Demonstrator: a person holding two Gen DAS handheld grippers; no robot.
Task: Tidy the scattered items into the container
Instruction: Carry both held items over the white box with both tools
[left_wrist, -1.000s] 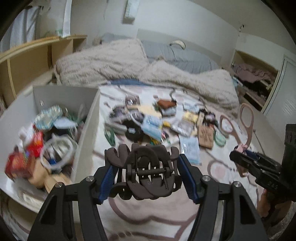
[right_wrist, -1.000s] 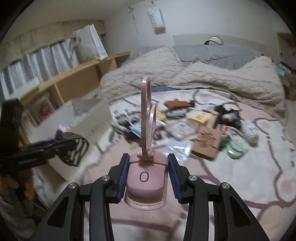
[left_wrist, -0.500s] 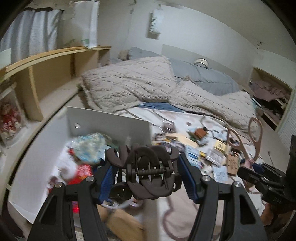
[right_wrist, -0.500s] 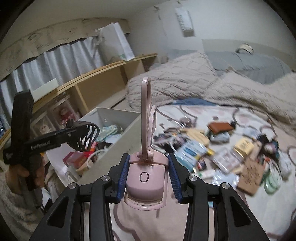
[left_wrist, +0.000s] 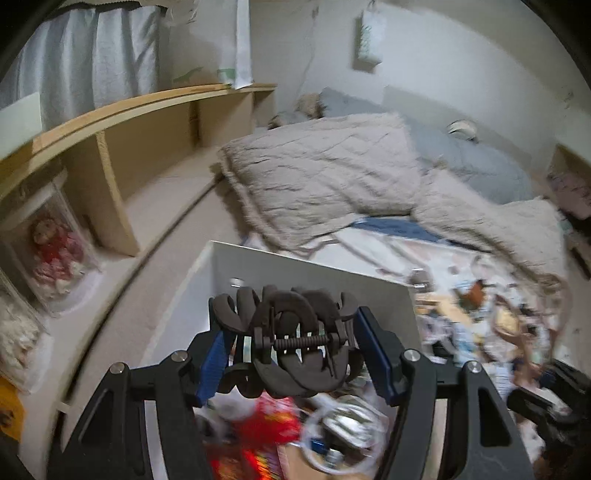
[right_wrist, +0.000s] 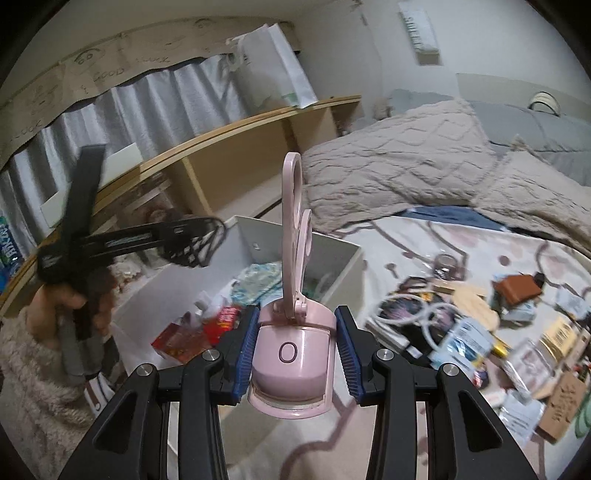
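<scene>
My left gripper (left_wrist: 295, 354) is shut on a dark brown claw hair clip (left_wrist: 291, 343), held above the open white container (left_wrist: 314, 269), which holds a red packet (left_wrist: 266, 428) and several other items. My right gripper (right_wrist: 293, 345) is shut on a pink eyelash curler (right_wrist: 291, 332) whose loop handles stand upright. It hangs over the rug just right of the white container (right_wrist: 343, 258). The left gripper (right_wrist: 192, 240) with the clip also shows in the right wrist view, over the container's left side, held by a hand (right_wrist: 66, 299).
Scattered small items (right_wrist: 480, 325) cover the patterned rug (right_wrist: 424, 240) right of the container. A beige quilt (left_wrist: 332, 177) and grey pillows lie behind. A wooden shelf (left_wrist: 110, 147) runs along the left wall, with a doll (left_wrist: 55, 254) in a clear case.
Both grippers have swung left and risen with their loads. The hair clip went from over the rug to over the container; the eyelash curler came up beside the container's right wall.
</scene>
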